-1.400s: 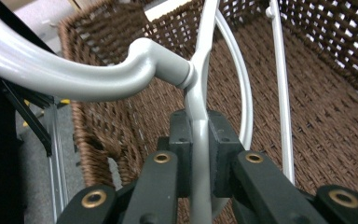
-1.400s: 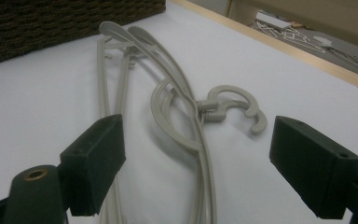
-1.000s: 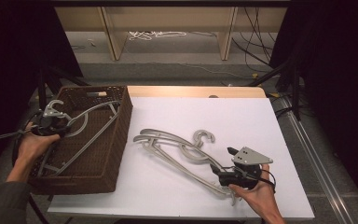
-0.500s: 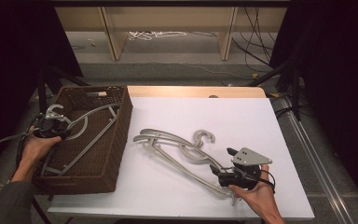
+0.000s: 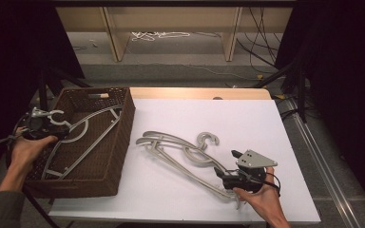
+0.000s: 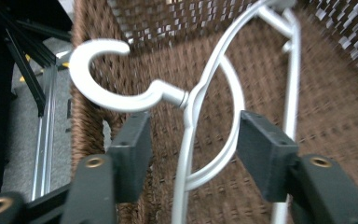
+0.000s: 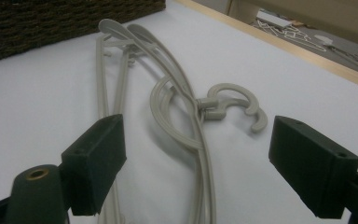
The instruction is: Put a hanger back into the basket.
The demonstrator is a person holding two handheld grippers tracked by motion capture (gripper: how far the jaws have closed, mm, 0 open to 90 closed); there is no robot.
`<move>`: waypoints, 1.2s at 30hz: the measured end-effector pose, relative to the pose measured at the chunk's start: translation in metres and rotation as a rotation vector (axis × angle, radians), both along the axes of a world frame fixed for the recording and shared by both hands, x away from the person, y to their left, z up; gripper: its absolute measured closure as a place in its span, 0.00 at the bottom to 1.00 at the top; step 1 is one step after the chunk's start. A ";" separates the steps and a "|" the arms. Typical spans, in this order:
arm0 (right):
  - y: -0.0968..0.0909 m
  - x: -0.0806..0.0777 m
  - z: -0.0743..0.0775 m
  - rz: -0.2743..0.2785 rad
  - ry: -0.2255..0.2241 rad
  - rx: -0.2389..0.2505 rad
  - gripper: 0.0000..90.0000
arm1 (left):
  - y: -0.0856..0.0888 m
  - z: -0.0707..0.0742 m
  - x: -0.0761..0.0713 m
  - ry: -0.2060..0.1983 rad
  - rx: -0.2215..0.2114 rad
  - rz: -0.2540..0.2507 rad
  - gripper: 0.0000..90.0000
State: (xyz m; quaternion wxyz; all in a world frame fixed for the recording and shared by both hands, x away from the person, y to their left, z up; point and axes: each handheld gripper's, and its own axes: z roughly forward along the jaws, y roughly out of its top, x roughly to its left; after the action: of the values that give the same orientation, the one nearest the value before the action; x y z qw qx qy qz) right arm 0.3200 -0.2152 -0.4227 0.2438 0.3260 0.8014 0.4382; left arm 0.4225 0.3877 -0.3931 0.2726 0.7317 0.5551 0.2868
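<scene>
Left gripper (image 6: 191, 154) releasing a pale plastic hanger (image 6: 193, 100) into a wicker basket (image 5: 119, 142).
Jaws just opened, astride its neck without pinching; light, stiff, slippery, best pinched there below the hook.

Two black jaws of the right gripper (image 7: 200, 172) rise from the bottom edge, standing wide apart with nothing pressed between them. Between and beyond the jaws, beige plastic hangers (image 7: 186, 116) lie stacked on a white table (image 7: 37, 107). Their curved hooks (image 7: 235, 108) sit just right of the hangers' necks, and their long arms stretch away toward a dark woven basket (image 7: 51, 21) beyond the hangers. A pale wooden edge (image 7: 307, 56) borders the table beyond the hooks.
</scene>
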 end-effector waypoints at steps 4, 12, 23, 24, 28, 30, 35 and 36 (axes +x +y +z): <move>0.000 0.001 0.000 -0.004 0.004 0.006 0.22 | -0.008 0.017 -0.015 -0.060 -0.043 -0.004 0.39; -0.001 0.001 -0.001 -0.008 -0.002 0.014 0.22 | -0.046 0.037 -0.045 -0.173 -0.121 -0.075 0.29; 0.001 0.001 -0.002 -0.010 -0.003 0.040 0.22 | -0.117 0.054 -0.078 -0.317 -0.259 -0.238 0.20; 0.001 0.001 -0.002 -0.008 0.004 0.038 0.22 | -0.126 0.054 -0.081 -0.324 -0.267 -0.256 0.20; 0.001 0.001 -0.002 -0.012 0.000 0.041 0.22 | -0.151 0.049 -0.089 -0.331 -0.278 -0.327 0.20; 0.001 0.001 -0.002 -0.012 0.002 0.046 0.22 | -0.161 0.046 -0.092 -0.333 -0.292 -0.355 0.20; 0.001 0.002 -0.003 -0.017 0.022 0.059 0.22 | -0.182 0.036 -0.097 -0.369 -0.346 -0.411 0.19; 0.001 0.002 -0.003 -0.016 0.021 0.059 0.22 | -0.186 0.034 -0.099 -0.374 -0.360 -0.421 0.19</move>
State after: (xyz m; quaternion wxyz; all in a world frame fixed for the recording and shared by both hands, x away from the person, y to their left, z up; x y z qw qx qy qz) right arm 0.3222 -0.2143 -0.4258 0.2289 0.3442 0.7880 0.4562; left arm 0.3238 0.2013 -0.3592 0.5480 0.7050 0.3740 0.2508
